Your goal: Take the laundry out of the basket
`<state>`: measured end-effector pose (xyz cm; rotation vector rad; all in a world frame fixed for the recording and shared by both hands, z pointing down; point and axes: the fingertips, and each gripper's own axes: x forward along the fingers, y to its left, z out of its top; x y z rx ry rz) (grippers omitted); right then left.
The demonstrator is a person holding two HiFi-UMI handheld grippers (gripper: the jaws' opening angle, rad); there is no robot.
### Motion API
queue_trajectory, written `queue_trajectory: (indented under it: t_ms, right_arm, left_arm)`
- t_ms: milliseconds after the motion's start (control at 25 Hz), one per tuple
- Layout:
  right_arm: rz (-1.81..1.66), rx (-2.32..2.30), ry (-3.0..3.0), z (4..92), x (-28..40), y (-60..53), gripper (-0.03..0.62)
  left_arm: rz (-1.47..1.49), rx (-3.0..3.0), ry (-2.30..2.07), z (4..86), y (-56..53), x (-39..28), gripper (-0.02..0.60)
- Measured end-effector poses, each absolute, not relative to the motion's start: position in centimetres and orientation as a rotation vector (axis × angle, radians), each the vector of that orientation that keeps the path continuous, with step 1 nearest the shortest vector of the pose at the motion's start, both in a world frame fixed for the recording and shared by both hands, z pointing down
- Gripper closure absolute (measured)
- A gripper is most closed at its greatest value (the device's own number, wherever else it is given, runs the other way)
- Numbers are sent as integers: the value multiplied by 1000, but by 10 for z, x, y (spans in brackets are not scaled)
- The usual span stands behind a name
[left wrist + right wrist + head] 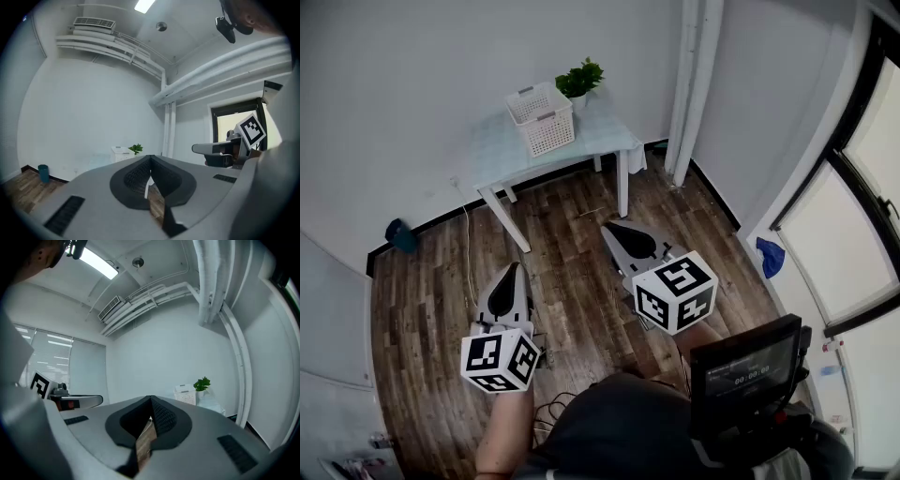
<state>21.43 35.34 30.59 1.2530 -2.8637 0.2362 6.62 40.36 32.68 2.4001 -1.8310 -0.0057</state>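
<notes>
Room seen from the head view, with both claws raised over the wooden floor (pixel 572 234) and held level. The left claw (pixel 512 272) and the right claw (pixel 612 228) both point toward a small pale worktop (pixel 502 150) that stands against the far wall. The white slatted basket (pixel 542 117) stands on this worktop, with a potted plant (pixel 579 80) just beside it toward the corner. The basket's contents cannot be made out from here. Basket and claws are well apart, with bare floor between them; the basket lies ahead of both claws, slightly nearer the right one. In the left gripper view the left claw (pixel 150 159) has its dark pads brought together at the tips, with nothing between them. The basket (pixel 123 153) and the plant (pixel 136 148) appear small beyond its tip. In the right gripper view the right claw (pixel 151 401) is likewise fully closed and empty, and the basket (pixel 186 394) and the plant (pixel 202 383) lie ahead, to the right of its tip. Each claw carries a marker cube, the left (pixel 499 359) and the right (pixel 675 291). A blue bin (pixel 400 234) stands by the left wall, and a blue cloth (pixel 772 255) lies near the window.
</notes>
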Motion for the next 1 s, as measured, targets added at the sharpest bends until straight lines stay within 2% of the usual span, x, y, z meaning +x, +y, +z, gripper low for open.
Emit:
queue_trajectory:
  t_ms: [1000]
  right_arm:
    - [255, 1273, -2852, 311, 207, 343, 576]
  left_arm:
    - [2, 2379, -1829, 338, 395, 54, 572]
